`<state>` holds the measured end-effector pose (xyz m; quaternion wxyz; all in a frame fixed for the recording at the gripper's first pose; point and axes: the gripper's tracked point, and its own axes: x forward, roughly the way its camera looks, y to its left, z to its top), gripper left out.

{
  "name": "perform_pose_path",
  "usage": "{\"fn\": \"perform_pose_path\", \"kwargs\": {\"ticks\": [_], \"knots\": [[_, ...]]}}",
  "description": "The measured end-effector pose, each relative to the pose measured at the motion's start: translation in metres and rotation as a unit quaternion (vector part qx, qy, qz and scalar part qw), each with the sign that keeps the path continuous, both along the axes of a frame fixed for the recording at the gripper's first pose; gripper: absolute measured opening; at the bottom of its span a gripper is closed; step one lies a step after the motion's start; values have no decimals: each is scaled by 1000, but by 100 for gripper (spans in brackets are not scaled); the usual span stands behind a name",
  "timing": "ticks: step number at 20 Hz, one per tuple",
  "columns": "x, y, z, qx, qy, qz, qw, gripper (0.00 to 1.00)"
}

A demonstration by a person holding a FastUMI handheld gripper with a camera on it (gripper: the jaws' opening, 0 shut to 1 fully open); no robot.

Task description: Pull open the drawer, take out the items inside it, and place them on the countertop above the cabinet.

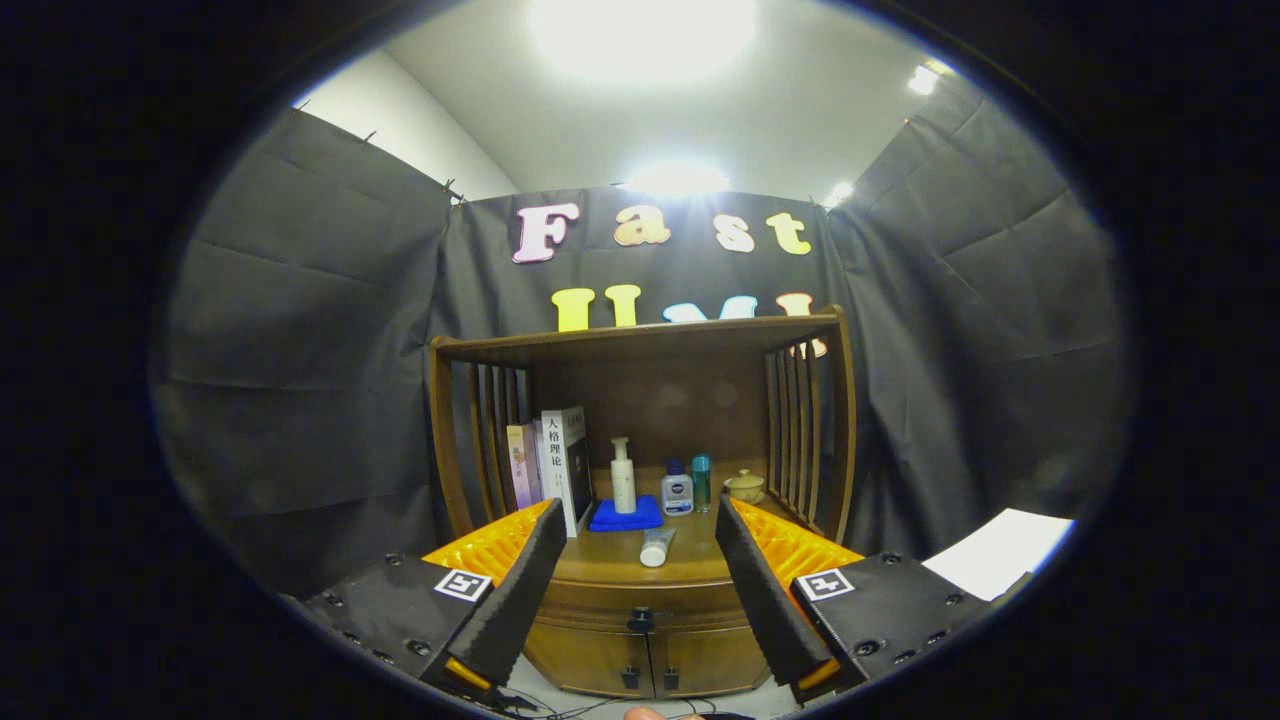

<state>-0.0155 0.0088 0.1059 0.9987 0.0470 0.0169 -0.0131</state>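
The hand-held gripper (640, 590) hangs wide open and empty, well short of the cabinet (640, 650), whose drawer (640, 605) sits shut between and beyond the fingers — its small dark knob (640, 621) dead ahead. That knob looks the only purchase: rigid, small, likely slippery, so a square pinch seems wise. On the table (690, 560) above lie a tube (656, 547), bottles and books — the drawer's contents are hidden.

Drawer (640, 603) shut, contents hidden; cabinet (640, 660) sides behind gripper (640, 540) fingers (spread wide, holding nothing).
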Motion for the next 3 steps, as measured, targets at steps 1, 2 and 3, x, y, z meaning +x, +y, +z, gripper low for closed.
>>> {"fn": "perform_pose_path", "kwargs": {"ticks": [1,2,3], "knots": [[1,5,-3,3,3,8,1000,95],[1,8,-7,4,4,14,1000,95],[2,11,-9,5,5,20,1000,95]]}}
